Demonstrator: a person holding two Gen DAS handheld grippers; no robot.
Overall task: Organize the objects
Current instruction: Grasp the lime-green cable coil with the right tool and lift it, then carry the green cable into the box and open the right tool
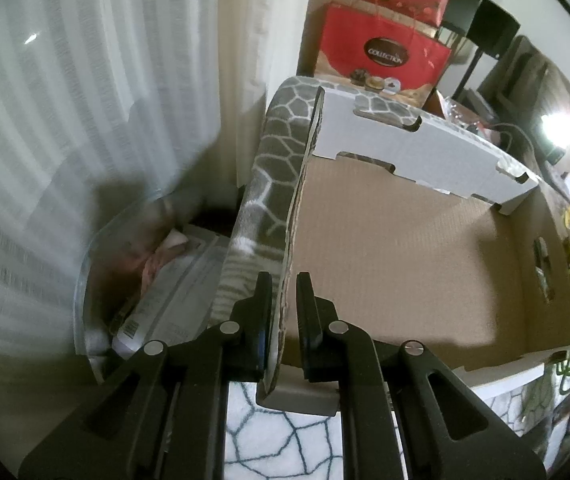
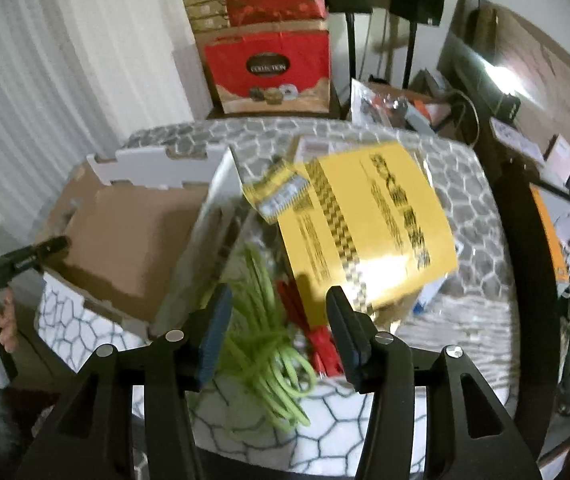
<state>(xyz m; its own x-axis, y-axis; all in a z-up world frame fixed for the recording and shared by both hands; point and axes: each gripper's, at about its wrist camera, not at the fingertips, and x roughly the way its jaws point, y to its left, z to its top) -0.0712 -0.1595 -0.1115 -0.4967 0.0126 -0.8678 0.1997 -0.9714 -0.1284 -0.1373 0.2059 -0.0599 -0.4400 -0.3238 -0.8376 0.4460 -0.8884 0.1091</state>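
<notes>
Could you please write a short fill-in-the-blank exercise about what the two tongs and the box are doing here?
1. The left tongs straddle the ____ of the cardboard box.
2. Inside, the box looks ____.
3. The right tongs are ____, above the green cord.
4. The booklet beside the box is ____ in colour.

Missing words: wall; empty; open; yellow

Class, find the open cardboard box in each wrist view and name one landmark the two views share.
Left wrist view: the cardboard box fills centre and right; the left hand-held gripper straddles its near wall.
Right wrist view: the box sits left of centre, beside the green cord.
Shared landmark: the red Collection box behind.
</notes>
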